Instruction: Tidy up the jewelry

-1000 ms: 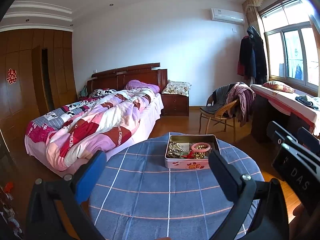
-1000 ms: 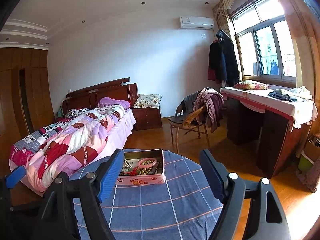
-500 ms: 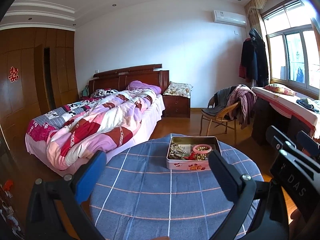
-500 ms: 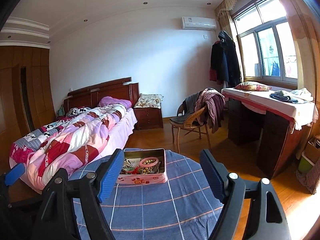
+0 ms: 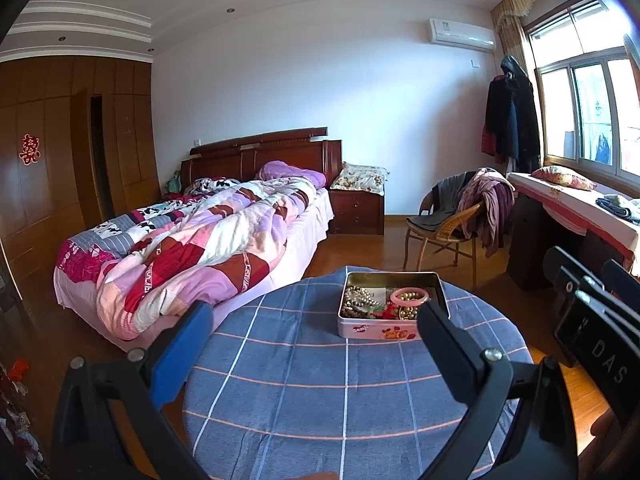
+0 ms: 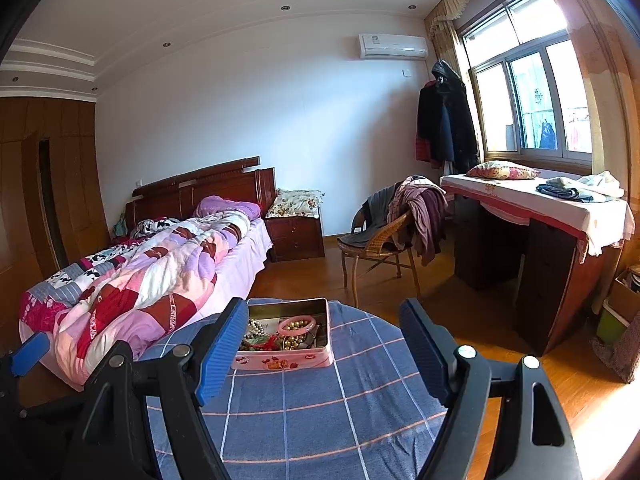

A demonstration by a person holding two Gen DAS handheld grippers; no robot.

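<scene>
Left wrist view shows a tin box [image 5: 394,307] full of beads and a pink bangle [image 5: 411,295] on the far side of the blue checked tabletop [image 5: 320,392]; left tongs [image 5: 312,344] and right tongs [image 6: 324,356] both gape wide, holding nothing

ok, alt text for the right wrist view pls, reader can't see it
The open right tool hovers empty above a round table in a blue checked cloth, pointing at an open pink tin holding beads and a pink bangle. Behind are a bed, a wicker chair draped with clothes and a desk under a window.
</scene>
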